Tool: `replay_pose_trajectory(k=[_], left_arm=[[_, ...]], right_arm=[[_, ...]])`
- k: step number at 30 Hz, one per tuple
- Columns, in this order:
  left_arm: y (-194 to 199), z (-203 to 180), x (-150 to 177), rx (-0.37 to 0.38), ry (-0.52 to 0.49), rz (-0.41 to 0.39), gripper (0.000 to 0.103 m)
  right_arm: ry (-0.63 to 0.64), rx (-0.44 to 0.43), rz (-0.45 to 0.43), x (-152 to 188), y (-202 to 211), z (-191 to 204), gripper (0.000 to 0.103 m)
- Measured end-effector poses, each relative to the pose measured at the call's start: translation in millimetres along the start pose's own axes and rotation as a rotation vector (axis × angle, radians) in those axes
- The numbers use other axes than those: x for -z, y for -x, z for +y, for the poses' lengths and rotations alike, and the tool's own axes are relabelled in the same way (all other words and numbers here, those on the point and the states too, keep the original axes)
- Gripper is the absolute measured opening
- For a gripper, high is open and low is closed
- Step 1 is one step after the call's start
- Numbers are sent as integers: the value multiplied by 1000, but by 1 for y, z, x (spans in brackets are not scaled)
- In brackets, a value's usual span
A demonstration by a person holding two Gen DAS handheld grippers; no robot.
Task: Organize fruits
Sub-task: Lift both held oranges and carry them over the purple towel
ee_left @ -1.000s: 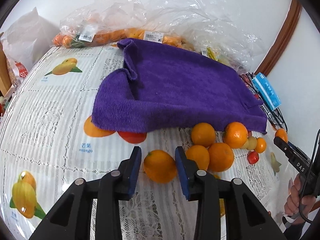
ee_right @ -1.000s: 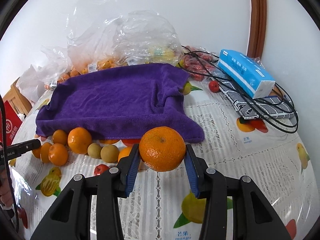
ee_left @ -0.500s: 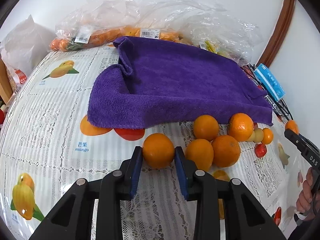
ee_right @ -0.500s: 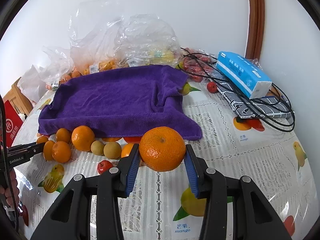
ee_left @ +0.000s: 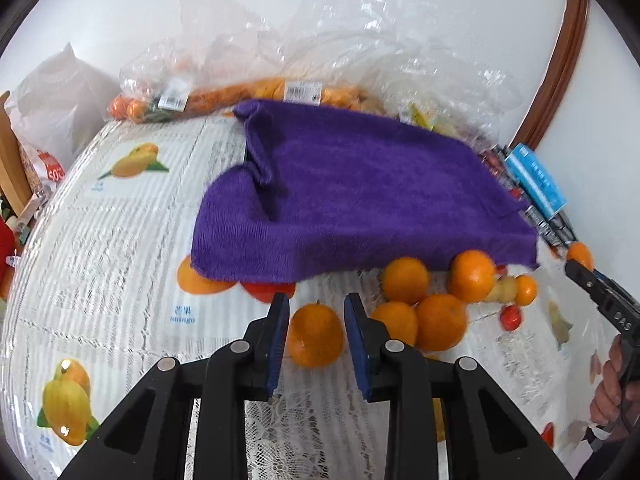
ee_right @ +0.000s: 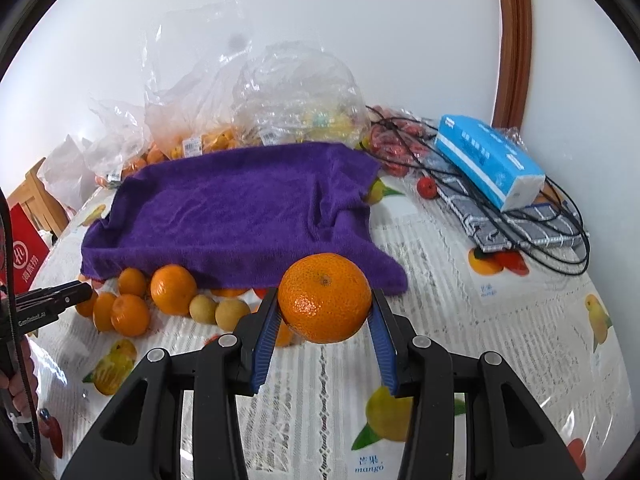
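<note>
A small orange [ee_left: 316, 334] sits between the blue pads of my left gripper [ee_left: 316, 300], which is shut on it just in front of the purple towel [ee_left: 360, 200]. To its right lies a loose cluster of oranges [ee_left: 424, 312] along the towel's near edge. My right gripper [ee_right: 325, 294] is shut on a large orange [ee_right: 324, 298], held above the fruit-print tablecloth [ee_right: 460, 320] near the purple towel's [ee_right: 240, 216] right corner. In the right wrist view the cluster of oranges [ee_right: 172, 288] lies at the left, with the tip of the left gripper's finger [ee_right: 60, 298] beside it.
Clear plastic bags of fruit [ee_right: 288, 96] stand behind the towel against the wall. A blue tissue pack [ee_right: 488, 160], black cables [ee_right: 560, 248] and small red fruits [ee_right: 427, 188] fill the back right. Two yellowish round fruits [ee_right: 218, 312] and a red one [ee_left: 511, 317] lie by the oranges.
My left gripper's jaws have closed from either side onto the small orange. The right gripper still holds its large orange in the same place.
</note>
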State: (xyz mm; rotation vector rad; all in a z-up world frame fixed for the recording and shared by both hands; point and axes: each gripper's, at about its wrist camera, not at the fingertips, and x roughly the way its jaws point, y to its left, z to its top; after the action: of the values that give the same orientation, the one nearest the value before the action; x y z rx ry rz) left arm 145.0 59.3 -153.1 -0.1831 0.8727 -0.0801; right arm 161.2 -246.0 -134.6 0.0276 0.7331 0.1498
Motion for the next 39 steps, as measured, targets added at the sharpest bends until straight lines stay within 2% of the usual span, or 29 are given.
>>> replay_pose_trajectory(k=[4, 8, 10, 12, 16, 19, 21, 26, 34, 39], left_arm=[[6, -5, -10, 6, -17, -10, 27], [-10, -5, -3, -20, -31, 40, 27], [-12, -5, 2, -61, -44, 24, 30], [-15, -4, 5, -64, -42, 31, 37], [-24, 4, 11, -42, -16, 70, 37], [-23, 4, 14, -47, -22, 54, 37], [-23, 2, 14, -38, -26, 55, 31], [-19, 0, 12, -33, -29, 51, 31], [5, -6, -13, 7, -21, -21, 31], [12, -13, -42, -9, -28, -86, 31]], right_arm=[[6, -9, -34, -13, 4, 4, 43], [16, -16, -54, -20, 6, 10, 43], [22, -21, -52, -18, 5, 12, 43], [27, -16, -46, -15, 4, 14, 43], [23, -10, -28, -9, 2, 12, 43], [12, -6, -23, -7, 0, 8, 43], [5, -4, -19, -6, 0, 6, 43], [6, -5, -23, -6, 0, 5, 43], [9, -3, -42, -18, 1, 5, 43], [20, -1, -81, -39, 3, 7, 43]])
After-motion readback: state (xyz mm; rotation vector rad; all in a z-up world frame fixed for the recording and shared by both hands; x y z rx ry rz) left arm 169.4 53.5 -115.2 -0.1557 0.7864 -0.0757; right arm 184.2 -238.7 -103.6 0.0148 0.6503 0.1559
